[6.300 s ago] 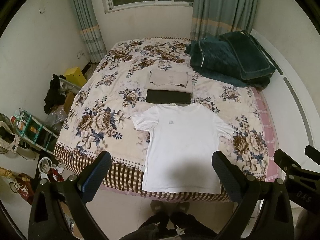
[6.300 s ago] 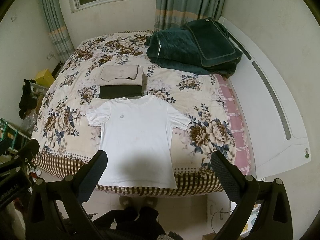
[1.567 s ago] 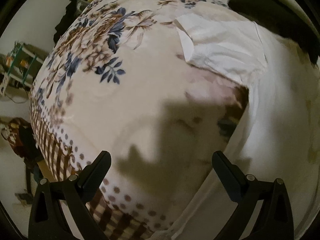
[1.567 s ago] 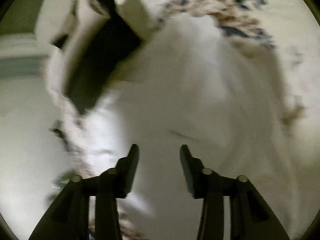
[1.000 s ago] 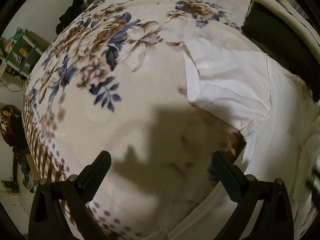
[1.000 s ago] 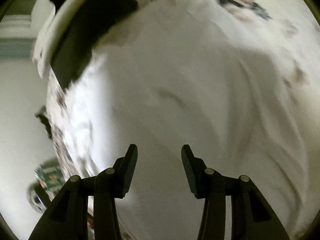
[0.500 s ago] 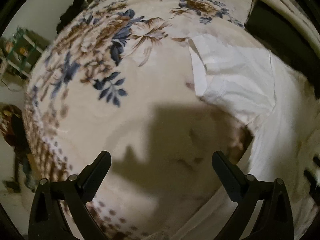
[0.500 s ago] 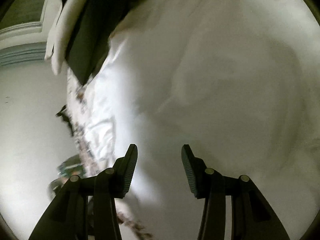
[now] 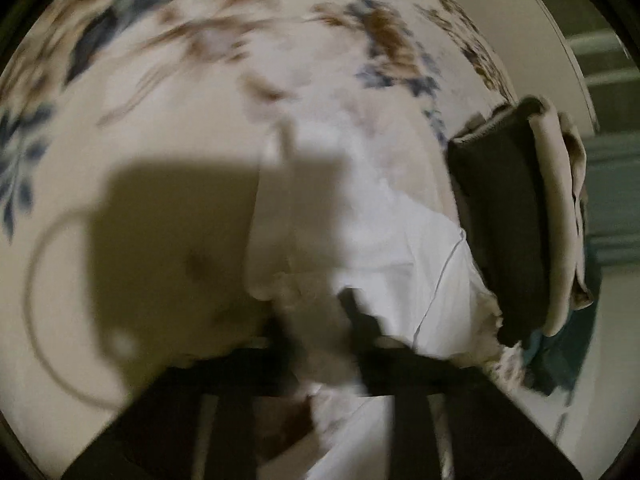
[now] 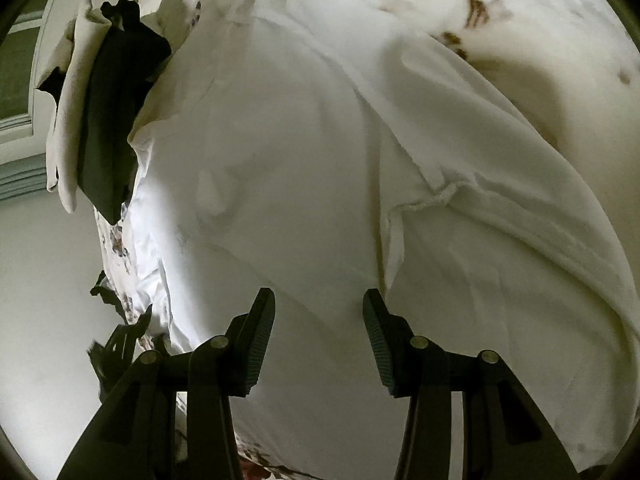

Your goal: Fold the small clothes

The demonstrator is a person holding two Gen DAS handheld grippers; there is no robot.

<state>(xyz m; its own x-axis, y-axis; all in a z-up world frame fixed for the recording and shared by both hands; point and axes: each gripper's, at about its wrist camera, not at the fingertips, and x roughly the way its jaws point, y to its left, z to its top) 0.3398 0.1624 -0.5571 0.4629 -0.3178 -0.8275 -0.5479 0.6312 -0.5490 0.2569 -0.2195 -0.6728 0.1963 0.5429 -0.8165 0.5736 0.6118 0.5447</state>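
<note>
A white T-shirt (image 10: 300, 168) lies on the floral bedspread (image 9: 140, 100). In the right wrist view its right side is folded over the body, with the sleeve hem (image 10: 436, 196) lying on top. My right gripper (image 10: 318, 320) hovers just above the shirt, its jaws partly open with nothing between them. In the blurred left wrist view my left gripper (image 9: 320, 320) has its fingers close together around the edge of the shirt's left sleeve (image 9: 380, 240).
A folded black garment (image 9: 500, 232) and a beige one (image 9: 560, 208) lie stacked just beyond the shirt's collar; they also show in the right wrist view (image 10: 112, 92). A dark teal quilt (image 9: 560, 352) lies further off. The bedspread (image 10: 520, 8) extends around.
My left gripper swung in over the left sleeve and its wide-open fingers closed on the cloth. My right gripper stayed partly open and shifted over the folded right side.
</note>
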